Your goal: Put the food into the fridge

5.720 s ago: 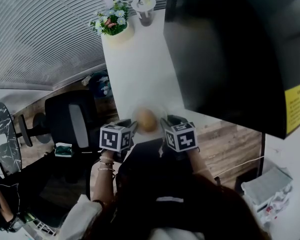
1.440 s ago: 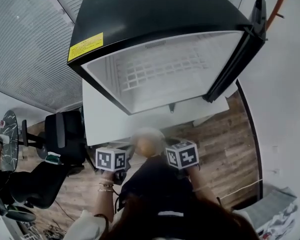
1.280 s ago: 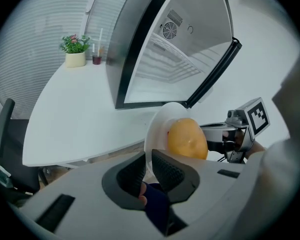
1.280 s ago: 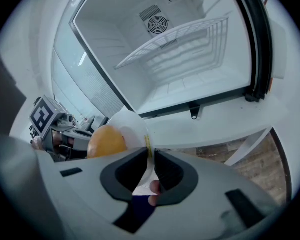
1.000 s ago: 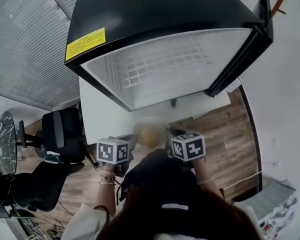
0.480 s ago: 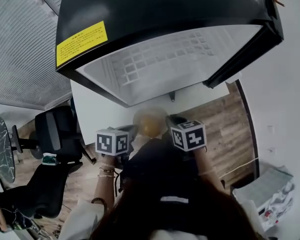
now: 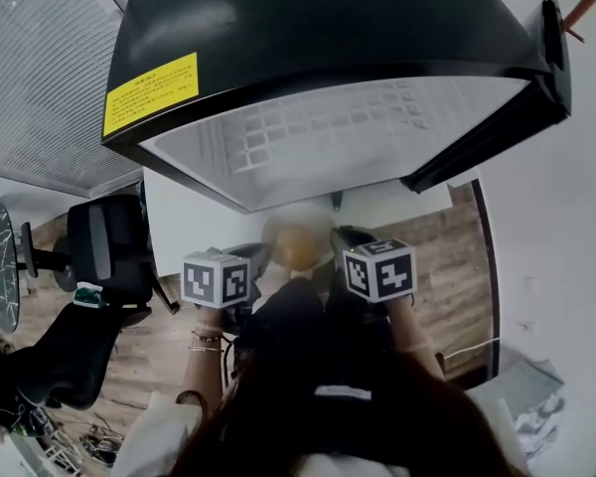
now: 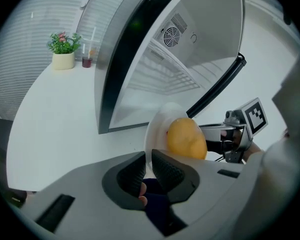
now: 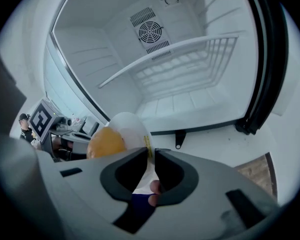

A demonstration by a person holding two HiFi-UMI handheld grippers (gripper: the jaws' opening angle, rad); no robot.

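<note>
The fridge [image 7: 328, 28] fills the view ahead of and above both grippers. It has a glossy black shell, and its door is open on a smooth white moulded cavity. Inside, a white wire shelf [image 9: 185, 64] crosses the cavity and a round slatted fan [image 9: 150, 32] sits in the back wall. The fridge stands on a plain matt white table [image 8: 55, 114] that spreads out beyond my jaws.

Between the two grippers I carry a round, thin plate [image 8: 157, 126], white and smooth, possibly paper or foam, though I cannot be sure. The left gripper [image 8: 148, 159] has its ribbed dark pads drawn narrow and pinched on the plate's near rim. The right gripper [image 9: 152, 156] is closed the same way on the opposite rim. The food [image 8: 186, 138] rests on the plate, just right of my left jaws and just left of my right ones. It is a rounded, golden-yellow lump with a soft matt skin, like a bun.

I judge this to be the carry step: the plate is up in front of the opening but not yet inside. The next move calls for both hands to advance together at matched height and feed the plate in level over the sill. A thin rim could flex or slip from a pinch, and a round bun could roll. Only once the plate rests on a surface inside should the jaws part.

Far off to the left of my left gripper stand a small potted plant [image 8: 63, 51] and a clear cup [image 8: 87, 59].
</note>
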